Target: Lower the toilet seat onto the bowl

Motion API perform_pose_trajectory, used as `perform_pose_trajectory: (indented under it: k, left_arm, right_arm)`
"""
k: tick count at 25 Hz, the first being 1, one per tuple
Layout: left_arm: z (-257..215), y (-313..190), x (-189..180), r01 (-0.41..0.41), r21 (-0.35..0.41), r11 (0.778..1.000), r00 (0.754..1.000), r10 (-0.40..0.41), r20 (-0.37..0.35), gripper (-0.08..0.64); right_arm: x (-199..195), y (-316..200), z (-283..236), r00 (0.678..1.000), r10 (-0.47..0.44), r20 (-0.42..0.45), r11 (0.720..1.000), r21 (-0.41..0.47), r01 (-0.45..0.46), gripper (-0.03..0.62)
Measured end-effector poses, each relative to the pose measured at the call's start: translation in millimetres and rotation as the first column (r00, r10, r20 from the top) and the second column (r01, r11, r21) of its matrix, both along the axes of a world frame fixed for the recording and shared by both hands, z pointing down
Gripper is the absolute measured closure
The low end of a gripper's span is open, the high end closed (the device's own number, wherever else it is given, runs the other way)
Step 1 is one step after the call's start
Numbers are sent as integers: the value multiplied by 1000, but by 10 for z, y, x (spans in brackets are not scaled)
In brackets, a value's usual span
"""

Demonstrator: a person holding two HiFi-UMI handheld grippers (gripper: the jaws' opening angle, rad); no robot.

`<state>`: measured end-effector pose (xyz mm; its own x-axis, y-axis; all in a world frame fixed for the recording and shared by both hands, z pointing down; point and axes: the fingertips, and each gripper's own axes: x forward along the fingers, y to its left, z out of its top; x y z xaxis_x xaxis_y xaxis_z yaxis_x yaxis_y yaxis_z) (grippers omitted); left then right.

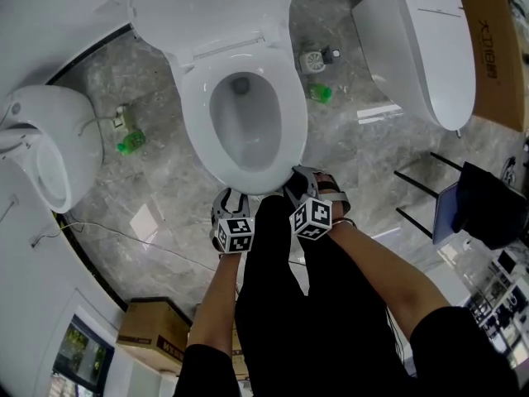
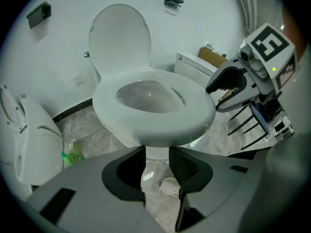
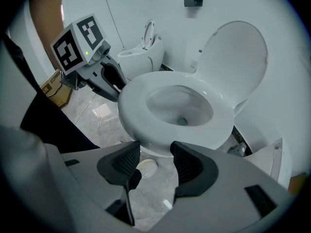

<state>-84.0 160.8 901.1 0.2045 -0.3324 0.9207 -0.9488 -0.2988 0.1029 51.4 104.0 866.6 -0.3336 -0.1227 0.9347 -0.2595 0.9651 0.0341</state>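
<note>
Jaws on our left gripper (image 2: 156,153) and right gripper (image 3: 155,148) stand apart, gripping nothing; the white oval plastic toilet seat (image 2: 155,123), centre frame, seems flat on its bowl (image 2: 146,97), so we should retreat gently.

Toilet seat (image 2: 194,118) down on bowl (image 2: 143,98), lid (image 2: 119,38) upright, left gripper (image 2: 156,154) jaws apart, empty

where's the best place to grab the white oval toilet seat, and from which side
Its front rim, coming from the front. The white oval toilet seat lies flat, hinged at the back below the raised white lid, so the front edge is the free end; it seems to overhang the bowl, leaving a lip for a jaw.
</note>
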Motion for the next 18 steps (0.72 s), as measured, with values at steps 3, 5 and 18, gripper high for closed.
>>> perform_pose_trajectory:
  k: [3, 5, 18]
  left_arm:
    - [62, 4, 6, 1, -4, 1000, 1000, 0, 5, 410]
    - [102, 18, 10, -5, -8, 1000, 1000, 5, 8, 410]
    - [417, 81, 40, -27, -22, 999, 999, 28, 39, 406]
  right_arm:
    - [-2, 3, 56, 1000, 14, 6, 1000, -5, -14, 368]
    - [0, 14, 91, 1000, 18, 5, 1000, -6, -17, 368]
    - [32, 76, 375, 1000, 21, 13, 999, -27, -20, 368]
